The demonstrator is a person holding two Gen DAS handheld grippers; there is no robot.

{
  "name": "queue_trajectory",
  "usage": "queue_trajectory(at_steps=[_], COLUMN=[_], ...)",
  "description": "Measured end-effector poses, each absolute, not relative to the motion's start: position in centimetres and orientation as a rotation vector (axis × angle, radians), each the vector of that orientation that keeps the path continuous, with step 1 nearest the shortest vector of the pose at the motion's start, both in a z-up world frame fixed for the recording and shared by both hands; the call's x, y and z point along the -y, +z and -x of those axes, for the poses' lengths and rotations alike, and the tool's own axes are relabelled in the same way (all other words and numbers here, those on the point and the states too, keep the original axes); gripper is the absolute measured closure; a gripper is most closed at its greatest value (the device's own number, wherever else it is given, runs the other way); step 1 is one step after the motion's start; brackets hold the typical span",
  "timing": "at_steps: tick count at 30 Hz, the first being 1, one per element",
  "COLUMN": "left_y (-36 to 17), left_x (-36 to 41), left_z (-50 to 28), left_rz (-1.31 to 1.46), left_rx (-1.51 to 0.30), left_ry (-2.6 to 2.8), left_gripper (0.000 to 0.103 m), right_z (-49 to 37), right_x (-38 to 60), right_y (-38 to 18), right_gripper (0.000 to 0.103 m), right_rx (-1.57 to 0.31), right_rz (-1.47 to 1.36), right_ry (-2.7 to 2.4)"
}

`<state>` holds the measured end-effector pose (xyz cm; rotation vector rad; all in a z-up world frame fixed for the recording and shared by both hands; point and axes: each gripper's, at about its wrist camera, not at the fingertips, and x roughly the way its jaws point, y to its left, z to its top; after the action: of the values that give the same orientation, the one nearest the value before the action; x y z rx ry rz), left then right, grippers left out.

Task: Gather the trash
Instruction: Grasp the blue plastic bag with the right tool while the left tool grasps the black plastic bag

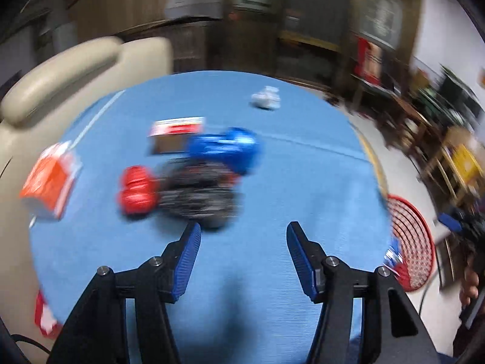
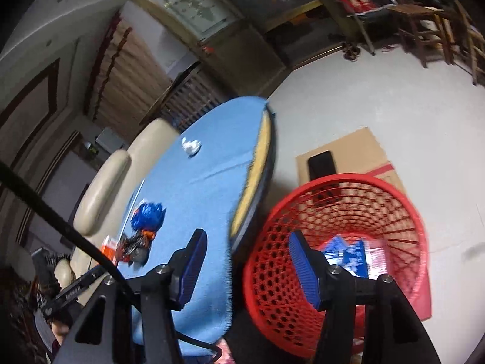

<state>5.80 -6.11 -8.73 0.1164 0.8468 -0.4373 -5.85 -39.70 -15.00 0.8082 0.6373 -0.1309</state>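
Trash lies on a blue-covered table (image 1: 303,182): a crumpled blue wrapper (image 1: 227,148), a red and black wrapper (image 1: 182,194), a red and white box (image 1: 177,133), an orange packet (image 1: 48,182) and a white paper ball (image 1: 266,97). My left gripper (image 1: 244,239) is open and empty just short of the black wrapper. My right gripper (image 2: 247,248) is open and empty over the rim of a red mesh basket (image 2: 394,212), which holds a blue packet (image 2: 348,254). The blue wrapper (image 2: 148,215) and paper ball (image 2: 191,145) also show in the right wrist view.
A beige sofa (image 1: 60,72) stands behind the table on the left. The basket (image 1: 415,242) sits on the floor by the table's right edge, on a cardboard sheet (image 2: 348,151). Wooden chairs (image 2: 424,24) stand at the far right. A red scrap (image 1: 44,315) lies at the table's near left edge.
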Motion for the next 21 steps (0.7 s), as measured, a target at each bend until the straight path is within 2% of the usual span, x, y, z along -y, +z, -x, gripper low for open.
queue_trajectory(at_steps=[9,21], left_y=[-8.9,-10.6], left_x=[-1.4,-1.0], left_z=[-8.0,-9.5], left_rz=[-0.009,0.123], left_rx=[-0.822,-0.904], left_ry=[-0.275,-0.355], left_gripper=[0.042,0.042], right_z=[-0.5,-10.3], right_x=[32.9,26.2], right_y=[-13.0,-12.4], right_gripper=[0.042,0.042], right_rx=[-0.697,-0.777], right_rz=[-0.681,-0.595], right_ry=[0.016,0.154])
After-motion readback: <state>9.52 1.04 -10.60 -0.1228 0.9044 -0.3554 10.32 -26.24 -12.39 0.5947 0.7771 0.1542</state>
